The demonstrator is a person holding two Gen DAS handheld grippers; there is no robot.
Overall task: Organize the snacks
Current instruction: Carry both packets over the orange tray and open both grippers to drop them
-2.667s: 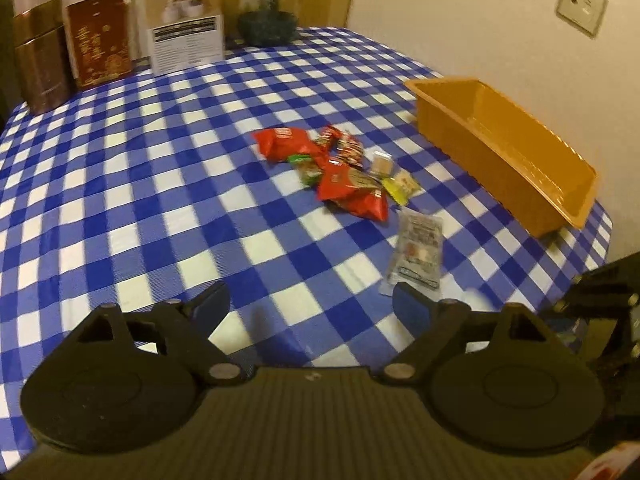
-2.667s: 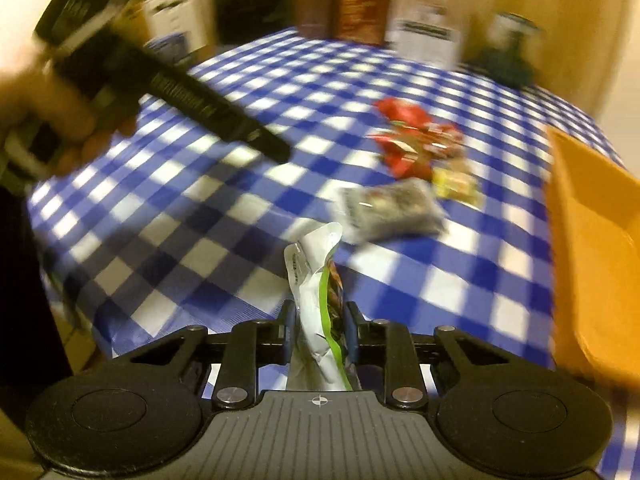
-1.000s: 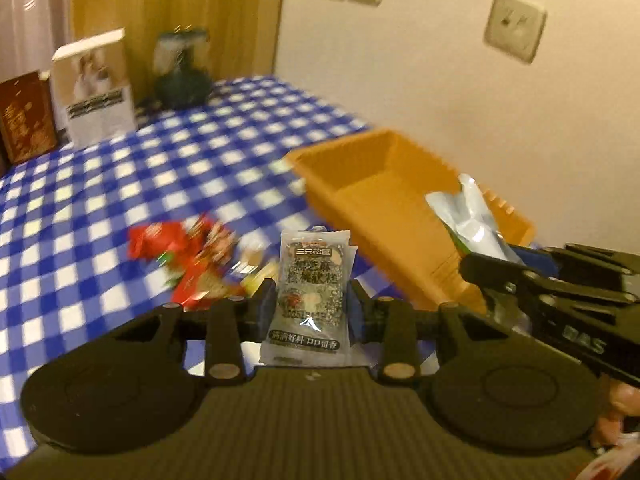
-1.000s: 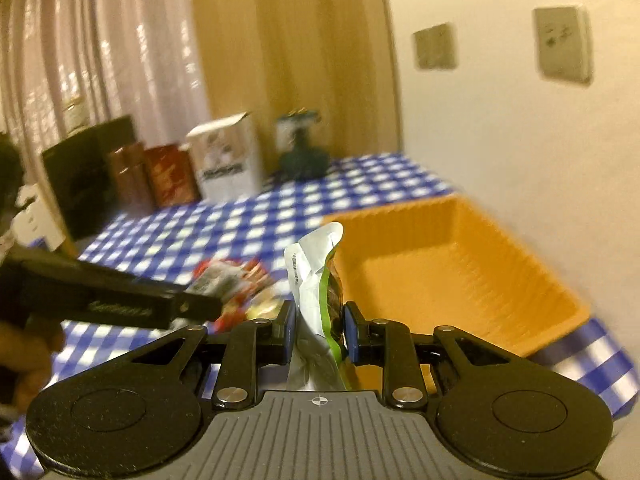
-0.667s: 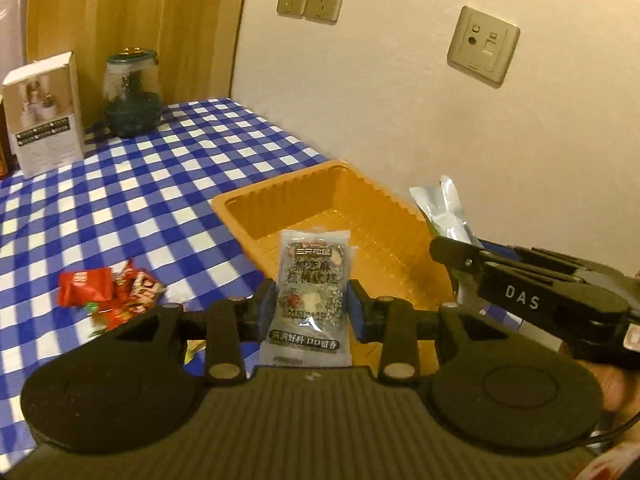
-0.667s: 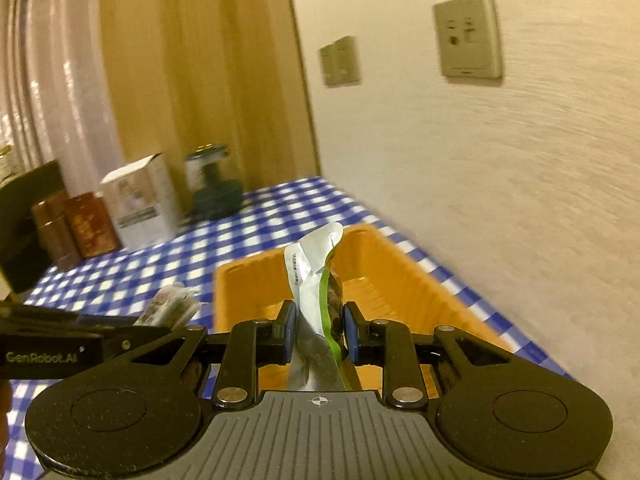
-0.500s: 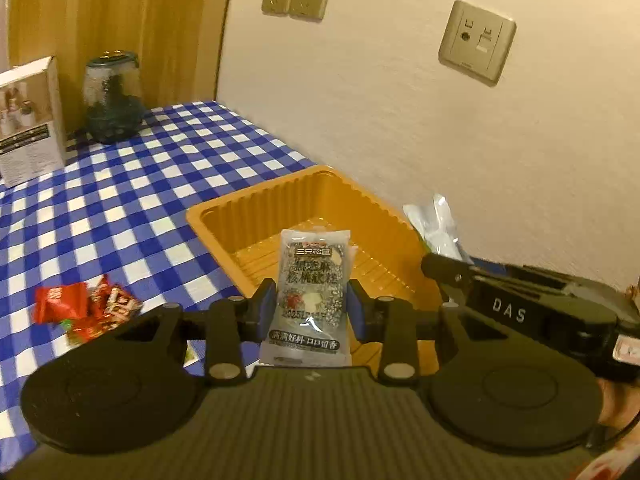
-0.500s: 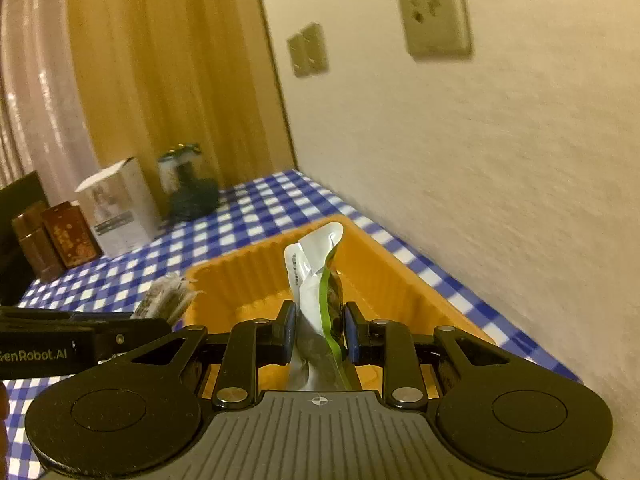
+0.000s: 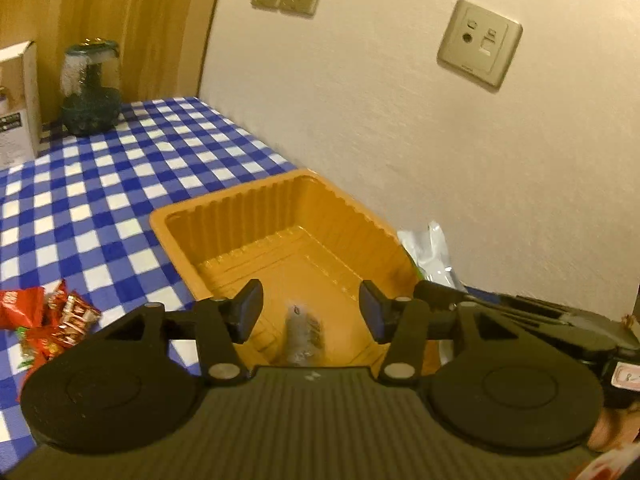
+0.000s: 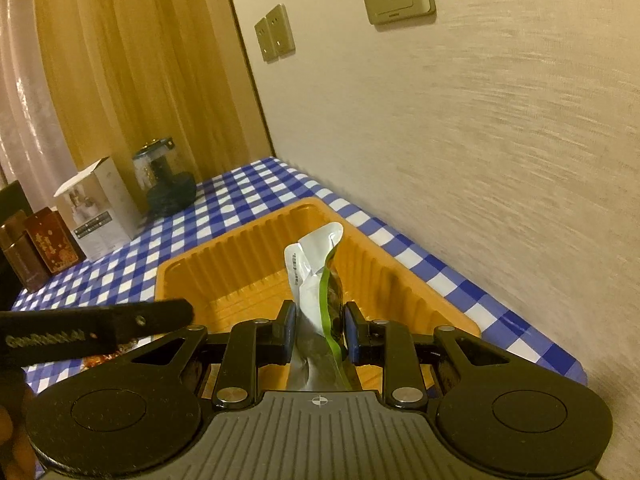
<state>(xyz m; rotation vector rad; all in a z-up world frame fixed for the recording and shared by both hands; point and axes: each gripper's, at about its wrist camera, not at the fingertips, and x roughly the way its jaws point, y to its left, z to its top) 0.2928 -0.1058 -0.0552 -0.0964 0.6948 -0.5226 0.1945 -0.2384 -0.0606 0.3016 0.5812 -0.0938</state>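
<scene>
Snack packet [image 9: 301,330] blurred, dropping clear between opening left gripper [image 9: 310,310] jaws, orange tray [image 9: 224,210] at twelve o'clock below.
Silver-green pouch [image 10: 318,280] upright, clenched in right gripper [image 10: 319,330], tray [image 10: 416,292] directly beneath.

The only clearly legible marking is the white lettering "GenRobot.AI", printed along the side of the left gripper's black finger [image 10: 96,330] in the right wrist view. The white box [image 10: 98,216] on the checked tablecloth carries a dark label with white lines of print, too small to read. The silver-and-green snack packet [image 10: 316,276] bears a column of small print along its edge, also illegible. A pale tag [image 9: 626,376] on the right gripper shows unreadable marks.
</scene>
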